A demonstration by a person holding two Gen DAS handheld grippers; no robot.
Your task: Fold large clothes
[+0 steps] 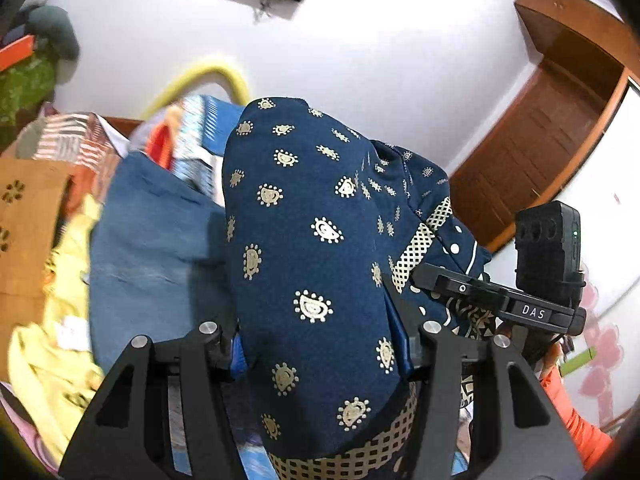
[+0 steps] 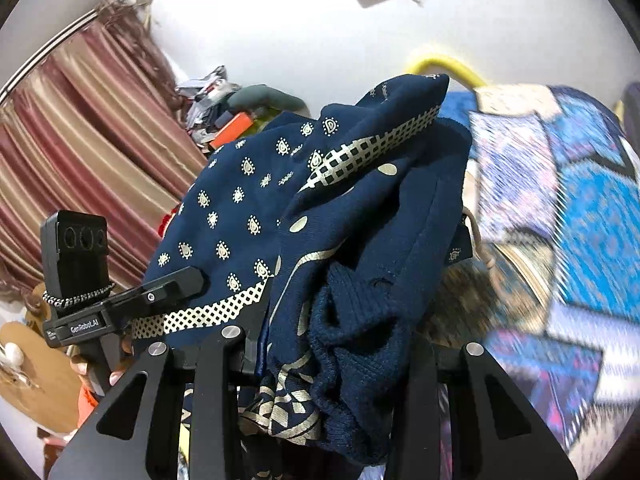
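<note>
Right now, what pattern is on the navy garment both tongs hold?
Small cream paisley motifs on the navy garment, plus a cream checked border; clearest in the left wrist view.

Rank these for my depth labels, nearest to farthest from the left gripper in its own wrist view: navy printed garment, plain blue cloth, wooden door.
1. navy printed garment, clamped in the left gripper.
2. plain blue cloth, lying left, below.
3. wooden door, far right, at the wall.

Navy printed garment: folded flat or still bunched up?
Bunched. The navy printed garment hangs in loose, crumpled folds between both grippers' fingers, lifted off the bed.
</note>
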